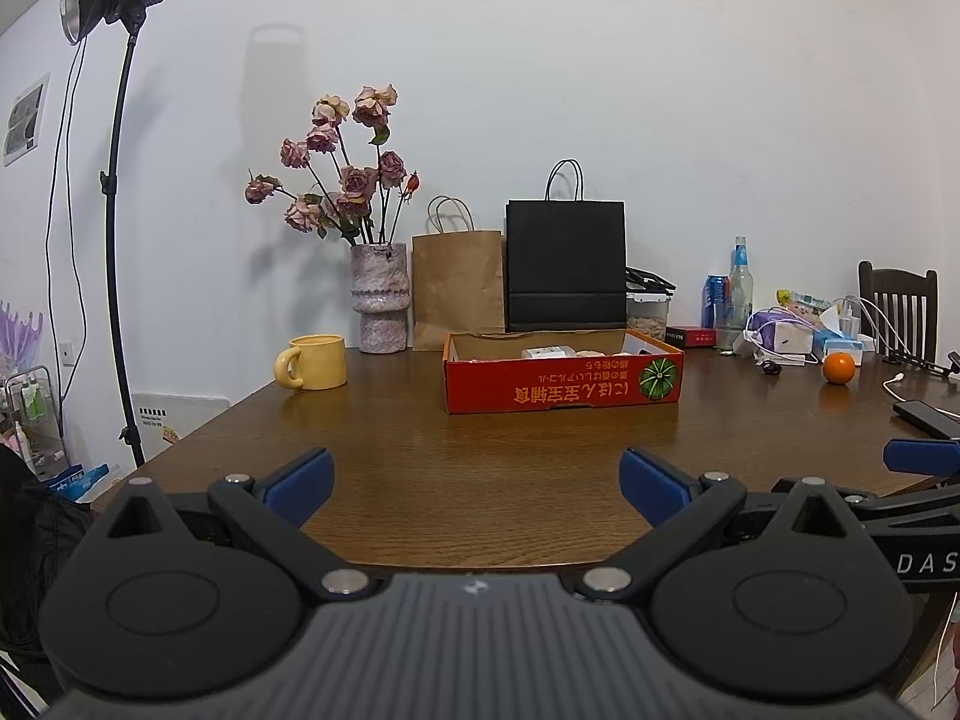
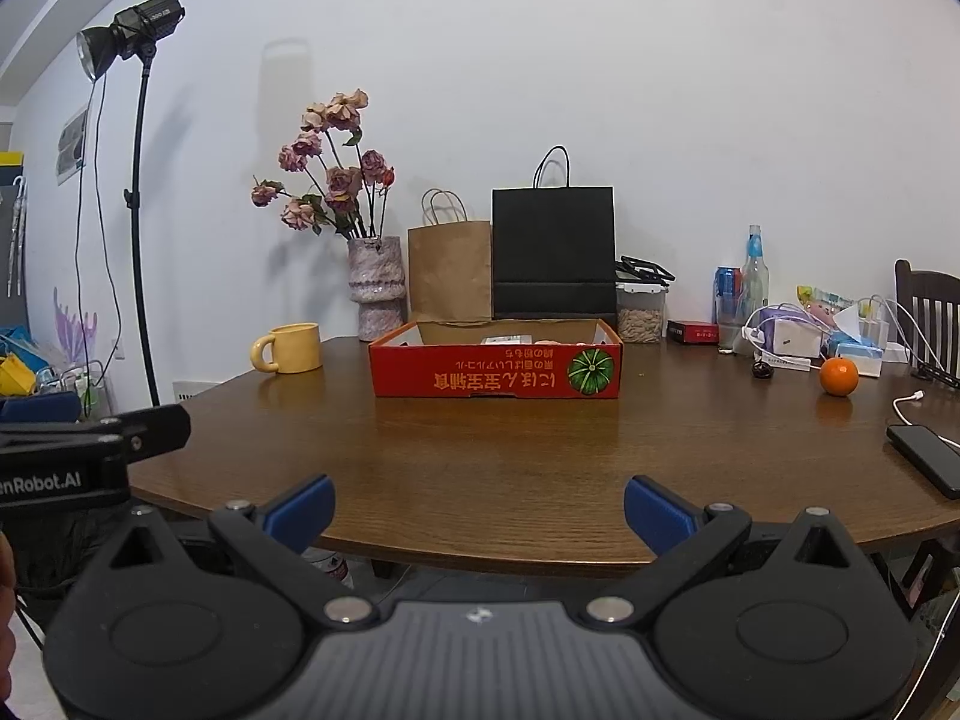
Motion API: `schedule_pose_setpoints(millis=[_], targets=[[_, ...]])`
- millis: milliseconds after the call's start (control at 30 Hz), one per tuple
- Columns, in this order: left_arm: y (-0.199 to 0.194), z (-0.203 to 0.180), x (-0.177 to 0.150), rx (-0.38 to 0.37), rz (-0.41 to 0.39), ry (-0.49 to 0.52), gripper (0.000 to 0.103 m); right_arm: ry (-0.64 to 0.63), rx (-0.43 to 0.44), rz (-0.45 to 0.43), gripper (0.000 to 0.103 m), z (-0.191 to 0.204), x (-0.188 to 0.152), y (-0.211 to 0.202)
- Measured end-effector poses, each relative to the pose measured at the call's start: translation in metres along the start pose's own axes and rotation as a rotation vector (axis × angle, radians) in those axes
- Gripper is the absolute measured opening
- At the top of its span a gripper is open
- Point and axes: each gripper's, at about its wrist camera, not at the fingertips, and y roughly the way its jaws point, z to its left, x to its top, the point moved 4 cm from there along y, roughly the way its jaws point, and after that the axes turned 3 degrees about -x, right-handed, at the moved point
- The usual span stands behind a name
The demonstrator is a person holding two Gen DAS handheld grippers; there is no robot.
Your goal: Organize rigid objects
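A red cardboard box (image 1: 564,384) (image 2: 495,369) with a pumpkin picture stands on the wooden table (image 1: 480,456) (image 2: 510,468), holding a few small pale items (image 1: 549,353). A yellow mug (image 1: 312,362) (image 2: 289,348) sits left of it. An orange (image 1: 838,368) (image 2: 839,376) lies at the right. My left gripper (image 1: 477,483) is open and empty over the near table edge. My right gripper (image 2: 480,510) is open and empty at the near edge, to the right of the left one.
A vase of dried roses (image 1: 379,306) (image 2: 375,288), a brown bag (image 1: 457,288) and a black bag (image 1: 565,264) stand behind the box. Bottles, cables and clutter (image 2: 792,330) fill the back right. A phone (image 2: 927,459) lies right. A light stand (image 1: 120,240) is left.
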Motion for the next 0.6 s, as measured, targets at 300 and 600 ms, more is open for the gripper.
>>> schedule_pose_setpoints(millis=[300, 600], targets=[[-0.0002, -0.0005, 0.0007, 0.003, -0.002, 0.001, 0.103, 0.002, -0.002, -0.001, 0.103, -0.0024, 0.0013, -0.0006], [0.0002, 0.0002, 0.0007, 0.002, -0.001, 0.001, 0.103, -0.001, 0.002, -0.001, 0.103, -0.0030, 0.0011, 0.0001]])
